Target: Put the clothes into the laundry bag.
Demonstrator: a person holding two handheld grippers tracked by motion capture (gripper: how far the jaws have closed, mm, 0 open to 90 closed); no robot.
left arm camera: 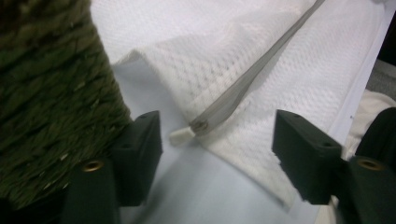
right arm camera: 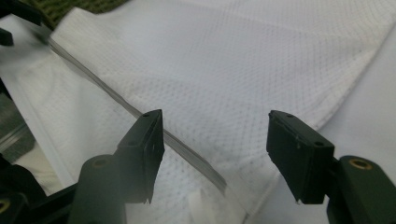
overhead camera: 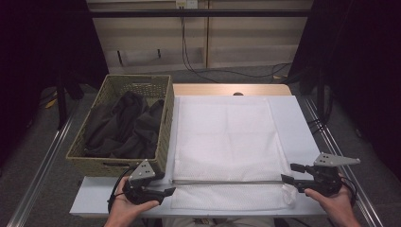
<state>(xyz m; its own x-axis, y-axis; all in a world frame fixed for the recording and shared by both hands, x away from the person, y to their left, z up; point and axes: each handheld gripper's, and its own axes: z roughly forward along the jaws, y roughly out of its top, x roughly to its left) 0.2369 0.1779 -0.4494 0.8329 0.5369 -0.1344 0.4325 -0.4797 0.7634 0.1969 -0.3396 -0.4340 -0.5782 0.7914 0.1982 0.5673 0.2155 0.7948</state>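
A white mesh laundry bag (overhead camera: 227, 142) lies flat on the table, with a grey zipper (overhead camera: 227, 181) running across its near end. In the left gripper view the zipper (left arm camera: 252, 77) ends at a small white pull tab (left arm camera: 181, 136) between the jaws. My left gripper (overhead camera: 168, 192) is open at the bag's near left corner, beside the basket. My right gripper (overhead camera: 288, 173) is open at the zipper's right end; in its own view the zipper (right arm camera: 140, 114) and mesh (right arm camera: 243, 84) lie below the spread jaws (right arm camera: 215, 156). My left gripper (left arm camera: 217, 161) holds nothing.
A woven green basket (overhead camera: 111, 163) holding dark clothes (overhead camera: 125, 123) stands at the table's left, close to my left gripper; its wall (left arm camera: 51, 88) fills the left of the left gripper view. The table edge (overhead camera: 302, 113) runs along the right. Cables lie on the floor beyond.
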